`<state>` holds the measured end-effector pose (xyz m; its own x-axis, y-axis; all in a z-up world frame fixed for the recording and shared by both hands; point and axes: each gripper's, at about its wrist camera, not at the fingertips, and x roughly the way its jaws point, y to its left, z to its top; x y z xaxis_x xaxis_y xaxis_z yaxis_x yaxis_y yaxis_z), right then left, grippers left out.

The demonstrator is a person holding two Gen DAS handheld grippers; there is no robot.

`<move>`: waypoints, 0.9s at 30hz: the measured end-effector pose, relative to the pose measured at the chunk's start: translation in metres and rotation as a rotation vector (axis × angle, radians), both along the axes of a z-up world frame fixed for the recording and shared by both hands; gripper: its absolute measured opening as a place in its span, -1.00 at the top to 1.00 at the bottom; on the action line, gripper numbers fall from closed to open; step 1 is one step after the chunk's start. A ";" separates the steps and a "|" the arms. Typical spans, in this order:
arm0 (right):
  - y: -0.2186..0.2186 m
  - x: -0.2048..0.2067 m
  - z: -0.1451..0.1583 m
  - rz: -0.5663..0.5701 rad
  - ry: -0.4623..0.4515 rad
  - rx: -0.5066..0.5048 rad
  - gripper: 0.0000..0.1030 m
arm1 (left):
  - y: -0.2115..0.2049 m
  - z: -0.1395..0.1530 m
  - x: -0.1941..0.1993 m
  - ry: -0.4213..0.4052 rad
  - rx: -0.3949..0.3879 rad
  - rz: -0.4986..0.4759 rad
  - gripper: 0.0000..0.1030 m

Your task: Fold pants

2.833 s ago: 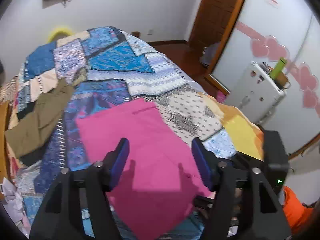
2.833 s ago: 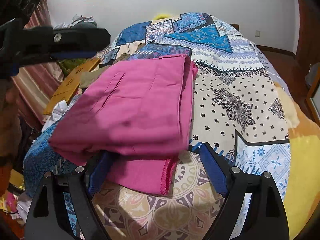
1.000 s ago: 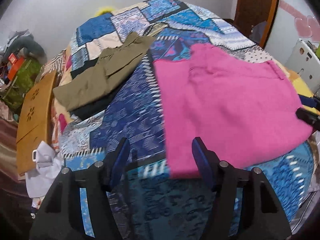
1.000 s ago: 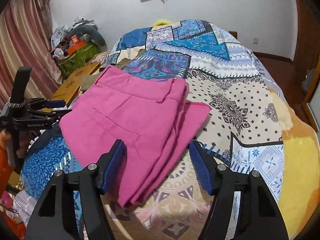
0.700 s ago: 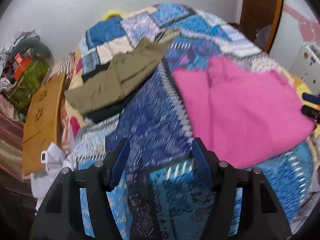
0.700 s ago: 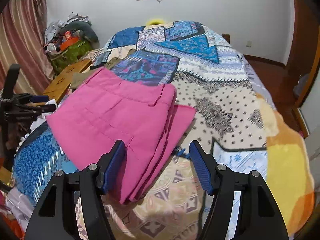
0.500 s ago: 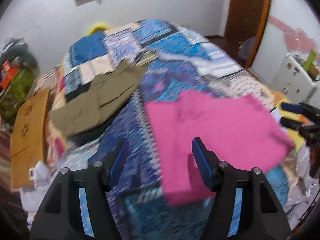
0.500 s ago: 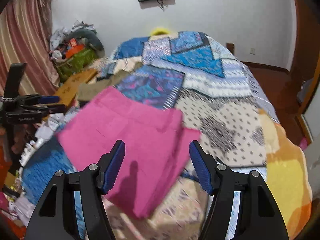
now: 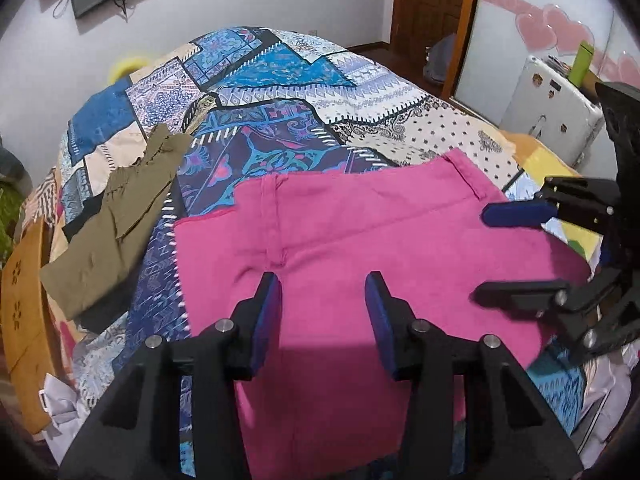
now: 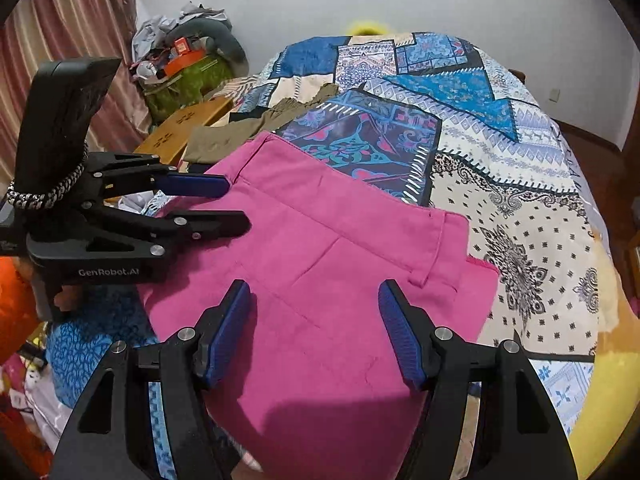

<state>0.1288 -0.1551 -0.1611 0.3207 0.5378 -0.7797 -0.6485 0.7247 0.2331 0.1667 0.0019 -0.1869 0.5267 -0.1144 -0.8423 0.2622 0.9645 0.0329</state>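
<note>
Folded pink pants (image 9: 360, 248) lie flat on the patchwork bedspread (image 9: 280, 92); they also show in the right wrist view (image 10: 332, 280). My left gripper (image 9: 322, 312) is open and empty, hovering over the near part of the pants; it also shows at the left of the right wrist view (image 10: 236, 202). My right gripper (image 10: 314, 320) is open and empty above the pants' near edge; it also shows at the right of the left wrist view (image 9: 480, 254). Neither gripper holds cloth.
Olive-green pants (image 9: 116, 220) lie on the bed's left side, also in the right wrist view (image 10: 248, 128). A wooden board (image 10: 184, 128) stands beside the bed. A white cabinet (image 9: 548, 104) and a door (image 9: 428, 12) lie to the right. Clutter (image 10: 188, 60) sits by the curtain.
Both grippers have swung back in over the pink pants and now hover close above them, facing each other. The pants lie flat and have not changed shape.
</note>
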 end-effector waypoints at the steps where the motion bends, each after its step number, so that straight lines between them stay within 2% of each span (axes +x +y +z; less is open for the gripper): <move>1: -0.002 -0.003 0.001 0.000 -0.003 -0.002 -0.21 | 0.003 0.001 -0.005 -0.006 0.009 -0.001 0.10; 6: -0.023 -0.018 0.005 -0.035 -0.022 -0.026 -0.21 | 0.024 0.002 -0.023 0.000 0.013 0.034 0.10; 11: -0.058 -0.021 0.004 -0.154 0.015 0.006 -0.21 | 0.047 -0.001 -0.041 0.020 0.007 0.085 0.04; 14: -0.072 -0.023 0.003 -0.207 0.021 0.005 -0.21 | 0.051 -0.005 -0.049 0.017 0.063 0.113 0.04; 21: -0.099 -0.026 0.002 -0.297 0.013 -0.081 -0.22 | 0.080 -0.002 -0.054 0.007 0.118 0.217 0.04; 24: -0.106 -0.024 0.009 -0.327 0.003 -0.071 -0.22 | 0.089 0.007 -0.048 -0.011 0.099 0.250 0.03; 27: -0.107 -0.018 0.016 -0.345 0.009 -0.011 -0.29 | 0.092 0.017 -0.037 -0.027 0.015 0.263 -0.26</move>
<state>0.1108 -0.2623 -0.1453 0.4756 0.3902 -0.7884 -0.3627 0.9035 0.2283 0.1300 0.0944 -0.1695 0.5586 0.0420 -0.8284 0.0015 0.9987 0.0516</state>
